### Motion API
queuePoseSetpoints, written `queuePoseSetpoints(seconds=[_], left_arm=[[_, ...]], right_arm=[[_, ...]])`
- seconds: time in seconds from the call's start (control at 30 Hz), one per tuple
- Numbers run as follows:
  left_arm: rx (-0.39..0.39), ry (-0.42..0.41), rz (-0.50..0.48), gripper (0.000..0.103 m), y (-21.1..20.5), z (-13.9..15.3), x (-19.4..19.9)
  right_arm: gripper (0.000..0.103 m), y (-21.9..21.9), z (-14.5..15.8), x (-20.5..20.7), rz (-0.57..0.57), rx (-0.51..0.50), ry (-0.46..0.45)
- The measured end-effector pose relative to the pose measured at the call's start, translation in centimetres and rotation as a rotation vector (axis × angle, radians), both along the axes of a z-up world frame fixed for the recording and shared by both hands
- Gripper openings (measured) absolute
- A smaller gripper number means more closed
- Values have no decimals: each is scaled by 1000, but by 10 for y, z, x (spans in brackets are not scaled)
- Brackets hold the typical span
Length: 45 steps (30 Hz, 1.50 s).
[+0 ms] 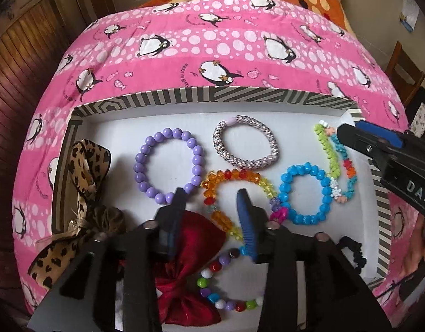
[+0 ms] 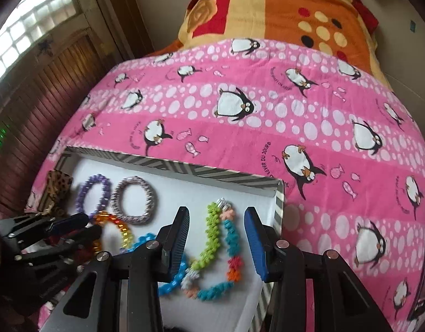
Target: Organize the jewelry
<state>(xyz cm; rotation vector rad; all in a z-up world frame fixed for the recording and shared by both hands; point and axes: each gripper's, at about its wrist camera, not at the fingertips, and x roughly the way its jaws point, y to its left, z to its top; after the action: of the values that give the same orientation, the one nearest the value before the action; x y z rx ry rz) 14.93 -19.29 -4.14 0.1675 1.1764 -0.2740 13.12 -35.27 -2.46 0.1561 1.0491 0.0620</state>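
A striped box (image 1: 212, 94) with a white floor lies on a pink penguin bedspread and holds the jewelry. My left gripper (image 1: 212, 204) stands open over a rainbow crystal bracelet (image 1: 240, 174), whose left side lies between the fingers without being pressed. Around it lie a purple bead bracelet (image 1: 166, 166), a woven pink-grey bracelet (image 1: 245, 142), a blue bead bracelet (image 1: 306, 193) and a round multicolour bead bracelet (image 1: 229, 285). My right gripper (image 2: 218, 221) is open above a flower-link bracelet (image 2: 209, 246) at the box's right end, not touching it.
A leopard-print bow (image 1: 85, 171) and a red satin bow (image 1: 195, 249) fill the box's left side, and a black scrunchie (image 1: 353, 251) lies at its near right. An orange patterned blanket (image 2: 295, 13) covers the far bed. Wooden shutters (image 2: 46, 83) stand to the left.
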Motion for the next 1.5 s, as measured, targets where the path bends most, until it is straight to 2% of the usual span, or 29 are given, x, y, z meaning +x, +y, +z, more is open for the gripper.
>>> queuePoseSetpoints(seconds=[0.1, 0.2, 0.57, 1.13, 1.27, 1.5], left_arm=[[11, -19, 1, 46, 2, 6, -7], [7, -31, 18, 47, 8, 11, -14], [-13, -87, 106, 47, 42, 32, -45], [-40, -130, 127, 47, 71, 49, -97], [-43, -151, 125, 47, 78, 56, -111], [-40, -179, 114, 47, 85, 65, -131]], right_arm=[[40, 1, 6, -12, -22, 10, 3], [41, 3, 12, -25, -46, 9, -3], [42, 29, 15, -67, -66, 18, 14], [43, 73, 30, -115, -43, -16, -5], [56, 81, 35, -127, -48, -21, -19], [56, 95, 43, -146, -50, -21, -37]])
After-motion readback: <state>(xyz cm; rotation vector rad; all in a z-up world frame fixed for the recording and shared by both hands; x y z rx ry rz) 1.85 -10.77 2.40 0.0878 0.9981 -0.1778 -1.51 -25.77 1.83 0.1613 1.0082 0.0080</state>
